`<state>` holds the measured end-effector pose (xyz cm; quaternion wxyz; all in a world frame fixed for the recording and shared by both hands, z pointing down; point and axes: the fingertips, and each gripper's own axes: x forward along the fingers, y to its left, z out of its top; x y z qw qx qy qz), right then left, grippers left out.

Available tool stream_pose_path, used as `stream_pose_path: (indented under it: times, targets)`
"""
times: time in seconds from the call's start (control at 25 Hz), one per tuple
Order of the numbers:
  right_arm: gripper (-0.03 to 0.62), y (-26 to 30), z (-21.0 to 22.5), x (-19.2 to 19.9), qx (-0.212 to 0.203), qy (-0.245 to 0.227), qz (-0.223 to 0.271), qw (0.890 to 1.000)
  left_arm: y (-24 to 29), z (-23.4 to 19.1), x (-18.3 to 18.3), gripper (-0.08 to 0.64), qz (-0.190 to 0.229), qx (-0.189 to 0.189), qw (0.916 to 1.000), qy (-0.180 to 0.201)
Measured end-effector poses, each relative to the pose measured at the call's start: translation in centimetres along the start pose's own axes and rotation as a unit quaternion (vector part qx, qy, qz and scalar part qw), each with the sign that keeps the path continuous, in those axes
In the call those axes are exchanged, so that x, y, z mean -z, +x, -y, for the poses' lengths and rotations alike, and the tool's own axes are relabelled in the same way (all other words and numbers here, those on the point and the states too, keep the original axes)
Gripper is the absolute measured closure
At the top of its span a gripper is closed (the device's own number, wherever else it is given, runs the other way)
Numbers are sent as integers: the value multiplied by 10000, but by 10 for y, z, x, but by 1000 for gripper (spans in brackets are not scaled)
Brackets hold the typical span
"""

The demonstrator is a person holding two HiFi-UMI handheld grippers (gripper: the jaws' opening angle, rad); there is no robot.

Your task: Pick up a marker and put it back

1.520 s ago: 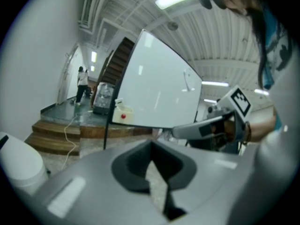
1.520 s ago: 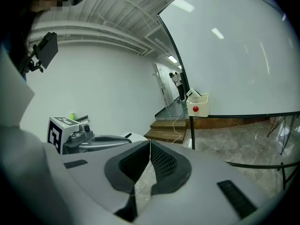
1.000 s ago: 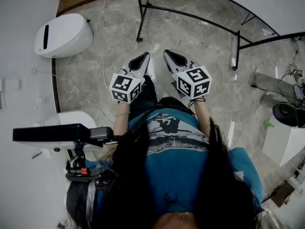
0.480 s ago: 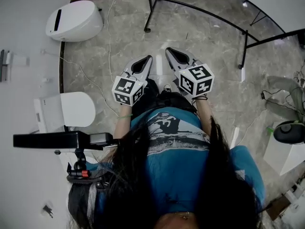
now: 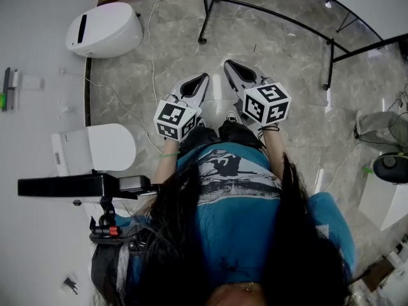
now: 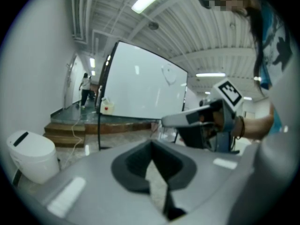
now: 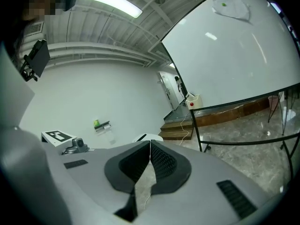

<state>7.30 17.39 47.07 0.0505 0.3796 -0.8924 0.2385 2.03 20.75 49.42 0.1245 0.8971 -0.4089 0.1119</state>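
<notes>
Hovering side by side above the marble floor (image 5: 287, 75): left tool (image 5: 204, 76) and right tool (image 5: 227, 63), both closed and empty. Marker (image 7: 97, 123), seemingly green, on small wall ledge (image 7: 106, 124), well apart from both.

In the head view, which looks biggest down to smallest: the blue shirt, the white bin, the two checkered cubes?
1. Blue shirt, though it is nearest the camera.
2. White bin.
3. Right cube and left cube: they look about alike, too close to rank.
</notes>
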Motion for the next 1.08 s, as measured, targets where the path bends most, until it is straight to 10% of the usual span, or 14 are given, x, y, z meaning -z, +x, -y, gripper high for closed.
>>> stream_pose_path:
  times: [1.08]
  targets:
    - [578,60,-60,-1,279,-73,-92,9995,-49,-78,-10,557,213,180,9996,-36]
